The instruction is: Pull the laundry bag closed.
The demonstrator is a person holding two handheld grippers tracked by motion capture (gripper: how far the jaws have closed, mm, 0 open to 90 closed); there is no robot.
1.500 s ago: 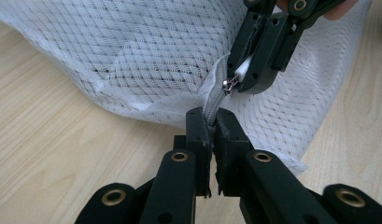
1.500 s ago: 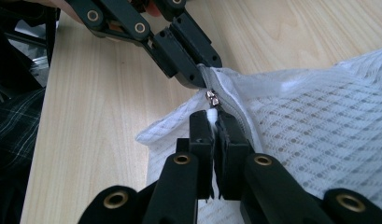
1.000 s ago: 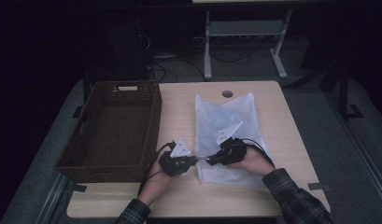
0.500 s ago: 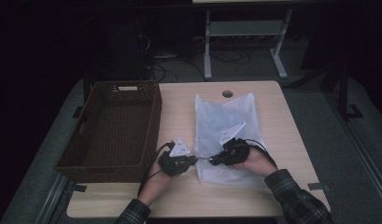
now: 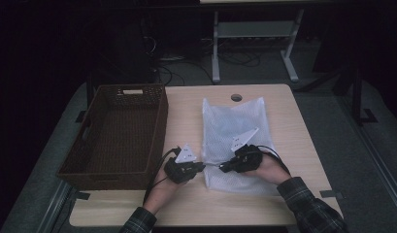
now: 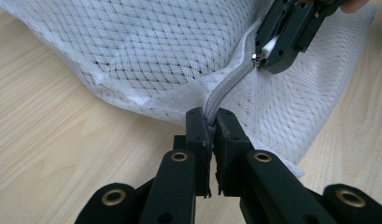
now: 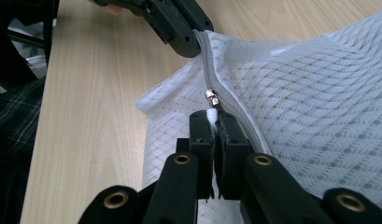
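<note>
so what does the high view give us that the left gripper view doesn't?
High view: the wicker basket left of the mesh bag, both forearms, the table's full extent. Left gripper view: the left tool shut on the zipper's end, the right tool pinching the white zipper pull. Both: bag, table, both tools.

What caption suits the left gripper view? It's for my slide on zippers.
Left gripper pinches the mesh bag's zipper end while the right gripper holds the pull tab.

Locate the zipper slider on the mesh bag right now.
The zipper slider sits at the mesh bag's near-left edge, just ahead of the right hand-held gripper pinching its white pull tab, with the left hand-held gripper clamping the zipper's end.
</note>
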